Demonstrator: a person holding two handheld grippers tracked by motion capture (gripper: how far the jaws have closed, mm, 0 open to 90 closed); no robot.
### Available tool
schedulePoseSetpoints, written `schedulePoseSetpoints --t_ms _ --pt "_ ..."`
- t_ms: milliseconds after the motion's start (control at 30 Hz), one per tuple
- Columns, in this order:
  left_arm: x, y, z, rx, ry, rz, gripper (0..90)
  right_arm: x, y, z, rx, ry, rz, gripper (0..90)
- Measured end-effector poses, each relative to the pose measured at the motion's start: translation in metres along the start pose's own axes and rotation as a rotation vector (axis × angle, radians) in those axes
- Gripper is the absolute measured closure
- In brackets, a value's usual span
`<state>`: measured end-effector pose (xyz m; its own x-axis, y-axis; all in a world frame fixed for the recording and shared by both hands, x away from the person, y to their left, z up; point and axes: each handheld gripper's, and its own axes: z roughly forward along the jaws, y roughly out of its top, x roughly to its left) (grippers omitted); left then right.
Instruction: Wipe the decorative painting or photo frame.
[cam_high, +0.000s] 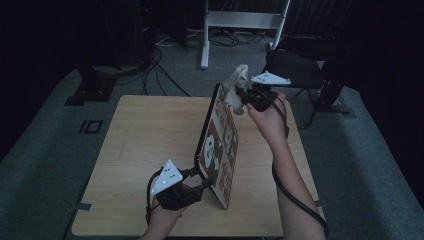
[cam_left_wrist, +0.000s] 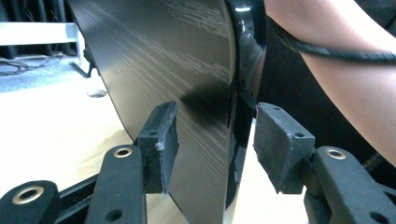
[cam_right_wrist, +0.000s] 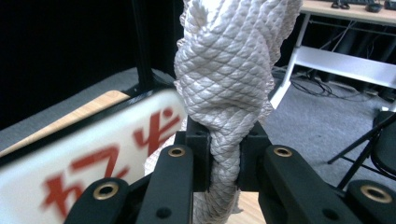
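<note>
The board (cam_high: 218, 145), a black-backed panel printed with pandas and red characters, is being stood on its lower edge near the middle of the tabletop (cam_high: 145, 135). It is leaning slightly and is being wiped at its far top corner by a white textured cloth (cam_high: 236, 85).

The cloth is being gripped, bunched, between the closed pads of the right hand-held gripper (cam_high: 239, 95), which is being held just beyond the board's far upper corner.

The board's near lower corner is being straddled by the left hand-held gripper (cam_left_wrist: 212, 140). Its pads (cam_left_wrist: 161, 140) are standing apart from the panel on both sides, so the board is not being clamped.

Risk, as judged: with the left jaws parted, the board is being steadied loosely at best. Sideways pressure from the cloth at the far top corner is likely to tip the board flat or slide its edge across the tabletop. The bunched cloth may also be slipping out of the right jaws if it is dragged hard against the board's rim.
</note>
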<state>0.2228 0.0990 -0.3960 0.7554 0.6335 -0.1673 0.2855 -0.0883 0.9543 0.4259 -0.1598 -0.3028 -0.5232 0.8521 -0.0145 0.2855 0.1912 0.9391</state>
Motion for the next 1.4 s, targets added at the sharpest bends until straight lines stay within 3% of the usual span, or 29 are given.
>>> schedulePoseSetpoints --t_ms 167,267,433,500,700,833,1033,1167,1300,1333,1400 --pt "0.0 0.001 0.004 -0.011 0.02 -0.009 47.5 0.0 -0.021 -0.022 -0.03 0.017 0.007 78.9" --pt "0.0 -0.001 0.01 -0.011 0.031 -0.018 46.8 0.001 -0.043 -0.044 -0.059 0.034 0.025 78.8" --pt "-0.001 -0.004 0.016 -0.009 0.045 -0.017 47.0 0.007 -0.066 -0.059 -0.048 0.04 0.009 78.7" --pt "0.0 -0.008 0.021 -0.007 0.069 -0.021 47.5 0.011 -0.078 -0.067 -0.031 0.049 0.003 78.6" --pt "-0.001 -0.014 0.026 0.001 0.08 -0.021 50.6 0.015 -0.089 -0.083 -0.049 0.055 0.004 78.3" --pt "-0.001 -0.014 0.024 0.001 0.098 -0.025 55.8 0.011 -0.093 -0.095 -0.075 0.043 0.03 78.3" --pt "0.021 -0.012 0.01 0.006 0.142 -0.063 71.2 0.007 -0.095 -0.102 -0.091 0.036 0.044 78.1" --pt "0.034 -0.009 0.003 0.023 0.127 -0.051 76.4 0.005 -0.093 -0.108 -0.113 0.029 0.057 78.2" --pt "0.044 -0.008 -0.003 0.035 0.078 -0.059 78.7 0.005 -0.089 -0.113 -0.127 0.036 0.055 78.4" --pt "0.05 -0.008 -0.009 0.034 0.042 -0.054 78.9 0.005 -0.086 -0.118 -0.137 0.037 0.049 78.5" --pt "0.055 -0.007 -0.013 0.044 0.009 -0.048 79.0 0.004 -0.082 -0.121 -0.15 0.031 0.046 78.5"
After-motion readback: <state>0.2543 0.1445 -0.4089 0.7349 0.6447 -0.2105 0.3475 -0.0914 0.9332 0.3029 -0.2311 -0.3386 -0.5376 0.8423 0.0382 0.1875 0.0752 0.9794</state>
